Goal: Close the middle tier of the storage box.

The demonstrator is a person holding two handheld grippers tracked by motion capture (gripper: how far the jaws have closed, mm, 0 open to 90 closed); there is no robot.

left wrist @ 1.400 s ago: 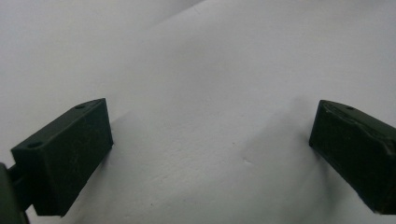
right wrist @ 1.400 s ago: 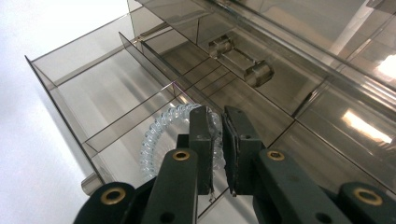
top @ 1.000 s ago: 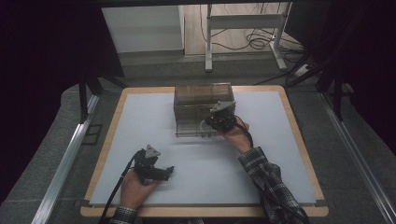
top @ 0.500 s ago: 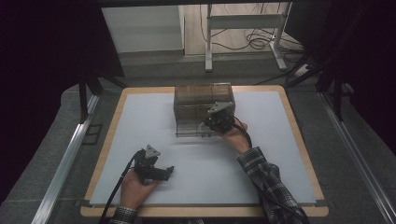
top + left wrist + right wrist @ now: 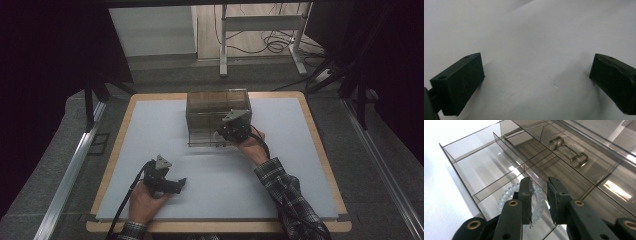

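Note:
A smoked clear drawer box [image 5: 217, 106] stands at the back middle of the white table [image 5: 300, 165], its bottom drawer [image 5: 461, 165] pulled out toward me. A clear spiral hair tie [image 5: 504, 195] lies in a front compartment of that drawer. My right gripper [image 5: 226, 131] [image 5: 539, 183] hangs just over the tie. Its jaws have just been opening and stand a little apart, with part of the coil showing in the gap below them and neither pad pressing on it. My left gripper [image 5: 179, 184] [image 5: 536, 67] rests open on the bare table at the near left, with nothing between its jaws.
A clear knob-like handle [image 5: 569, 151] sits on the drawer front above the open one. Thin dividers split the open drawer into several compartments. The table has a wooden rim [image 5: 325, 150]. Dark framing and a white stand [image 5: 260, 30] lie beyond the far edge.

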